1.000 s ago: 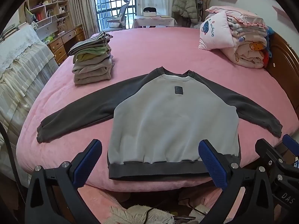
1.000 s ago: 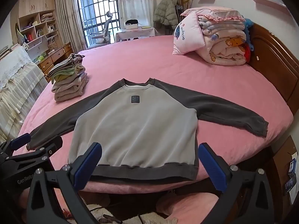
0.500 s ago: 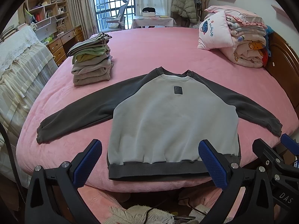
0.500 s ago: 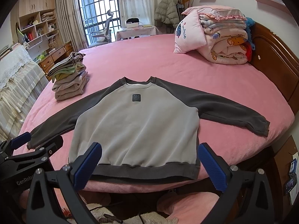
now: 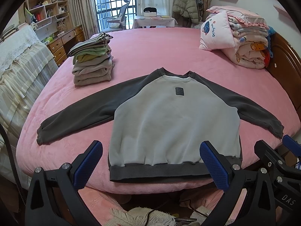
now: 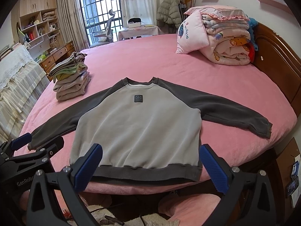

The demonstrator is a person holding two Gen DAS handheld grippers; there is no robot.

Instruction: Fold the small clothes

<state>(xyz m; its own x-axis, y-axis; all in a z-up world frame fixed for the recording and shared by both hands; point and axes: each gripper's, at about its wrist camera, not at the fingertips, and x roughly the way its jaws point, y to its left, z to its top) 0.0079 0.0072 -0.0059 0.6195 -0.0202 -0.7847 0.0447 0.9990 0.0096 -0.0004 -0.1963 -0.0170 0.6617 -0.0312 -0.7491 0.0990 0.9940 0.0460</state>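
A small sweatshirt (image 5: 175,124) with a light grey body and dark grey sleeves lies flat, face up, on the pink bed, sleeves spread out, hem at the near edge; it also shows in the right wrist view (image 6: 139,128). My left gripper (image 5: 150,164) is open and empty, held just short of the hem. My right gripper (image 6: 150,166) is open and empty, also in front of the hem. The right gripper shows at the right edge of the left view (image 5: 278,162), and the left gripper at the left edge of the right view (image 6: 32,150).
A stack of folded clothes (image 5: 92,60) sits at the bed's far left (image 6: 71,77). A pile of folded quilts and a pillow (image 5: 239,37) sits at the far right by the wooden headboard (image 6: 278,56). The pink bed (image 5: 150,47) stretches behind the sweatshirt.
Both grippers have drifted very slightly; the view of the sweatshirt shifts a little. Nothing was taken hold of and the sweatshirt has not moved.
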